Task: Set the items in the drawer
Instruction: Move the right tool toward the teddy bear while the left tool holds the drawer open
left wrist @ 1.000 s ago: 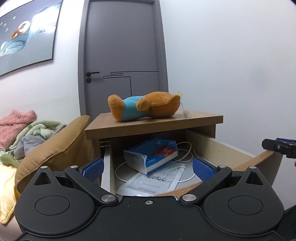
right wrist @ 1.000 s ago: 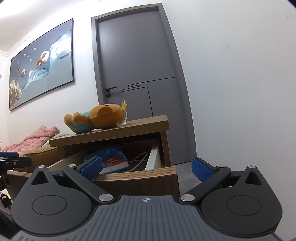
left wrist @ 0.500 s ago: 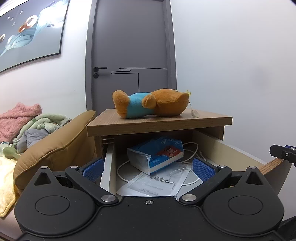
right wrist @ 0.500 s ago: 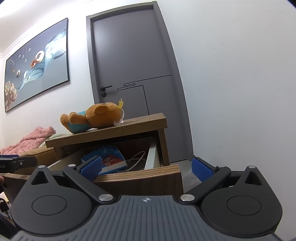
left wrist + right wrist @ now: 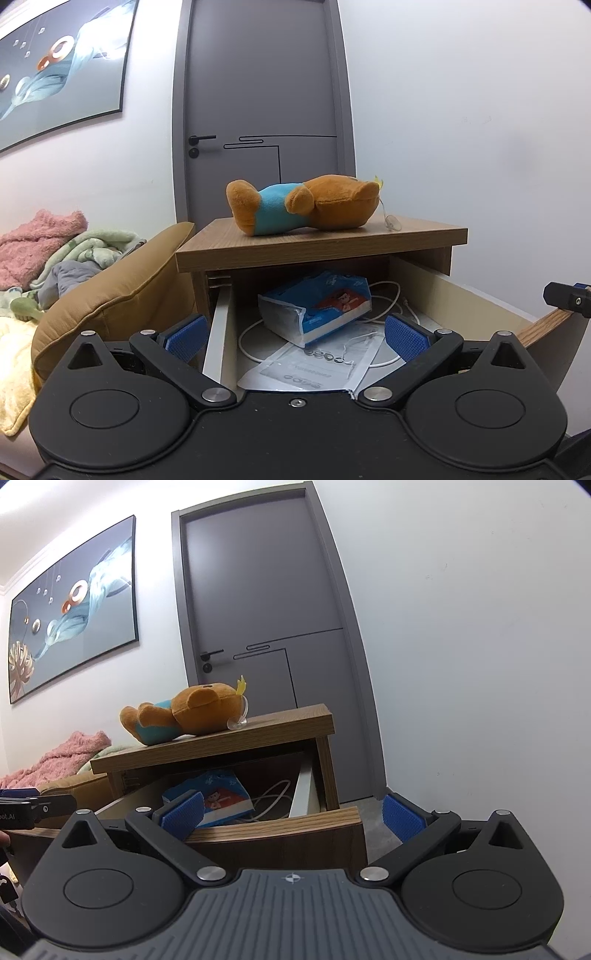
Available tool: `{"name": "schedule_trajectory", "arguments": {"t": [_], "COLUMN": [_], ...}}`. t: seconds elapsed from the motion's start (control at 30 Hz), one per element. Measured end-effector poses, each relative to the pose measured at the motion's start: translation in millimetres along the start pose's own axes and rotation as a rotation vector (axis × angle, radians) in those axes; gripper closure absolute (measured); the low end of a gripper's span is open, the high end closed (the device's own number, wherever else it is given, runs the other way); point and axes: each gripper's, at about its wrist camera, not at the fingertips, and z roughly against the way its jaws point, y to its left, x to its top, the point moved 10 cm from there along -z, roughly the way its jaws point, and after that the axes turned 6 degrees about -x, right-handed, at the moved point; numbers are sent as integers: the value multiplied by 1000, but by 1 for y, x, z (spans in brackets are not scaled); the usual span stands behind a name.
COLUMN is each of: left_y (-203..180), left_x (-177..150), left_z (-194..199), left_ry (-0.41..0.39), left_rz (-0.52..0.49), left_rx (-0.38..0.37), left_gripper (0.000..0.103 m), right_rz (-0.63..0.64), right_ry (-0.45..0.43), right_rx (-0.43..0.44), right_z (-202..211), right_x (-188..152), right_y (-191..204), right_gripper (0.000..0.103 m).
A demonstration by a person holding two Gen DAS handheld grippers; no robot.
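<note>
An orange plush bear in a blue shirt (image 5: 301, 208) (image 5: 184, 716) lies on its side on top of the wooden nightstand (image 5: 321, 243) (image 5: 221, 744). Below it the drawer (image 5: 461, 295) (image 5: 280, 834) stands pulled out, holding a blue and white packet (image 5: 317, 304) (image 5: 216, 794), a white cable (image 5: 391, 295) and a clear printed bag (image 5: 317, 363). My left gripper (image 5: 295, 334) is open in front of the drawer, nothing between its blue pads. My right gripper (image 5: 291, 812) is open too, low at the drawer's front panel. Each gripper's tip shows at the edge of the other's view.
A tan cushion (image 5: 110, 295) leans against the nightstand's left side, with pink and green blankets (image 5: 40, 243) heaped beyond it. A grey door (image 5: 262, 110) and white wall stand behind. A framed picture (image 5: 74, 609) hangs on the left wall.
Both views have shifted: the nightstand and bear sit further right and lower in frame, so both grippers have risen a little and drifted. The jaws stay open and the bear has not moved.
</note>
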Motion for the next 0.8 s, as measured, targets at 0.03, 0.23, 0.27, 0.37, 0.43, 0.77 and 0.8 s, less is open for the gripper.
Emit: {"name": "schedule_trajectory", "arguments": {"t": [0.03,0.23,0.27,0.37,0.43,0.77,0.8], "left_y": [0,-2,-1,1,3,12,14], "left_x": [0,8,11,24,32,43,41], "left_z": [0,-1,-1,-2,-5,-31,-33], "left_ry": [1,0,-2,-7,-1,97,105], "left_rz": [-1,-16,-19,-26,-30,-8,-4], "left_rx": [1,0,3,16,27,63,63], "left_gripper": [2,2,2,2,2,2,2], "right_rz": [8,23,22,28,51,140,152], "right_ry": [4,26,37,71,99,298,321], "right_rx": [-10,-28,-27,-23,-7,72,74], "right_z": [-1,-5,-7,-13,-18,-56,-61], "right_x": [2,22,25,34,38,48,49], "right_y": [0,7,9,19,29,69,71], "right_gripper": [0,0,0,0,0,0,0]}}
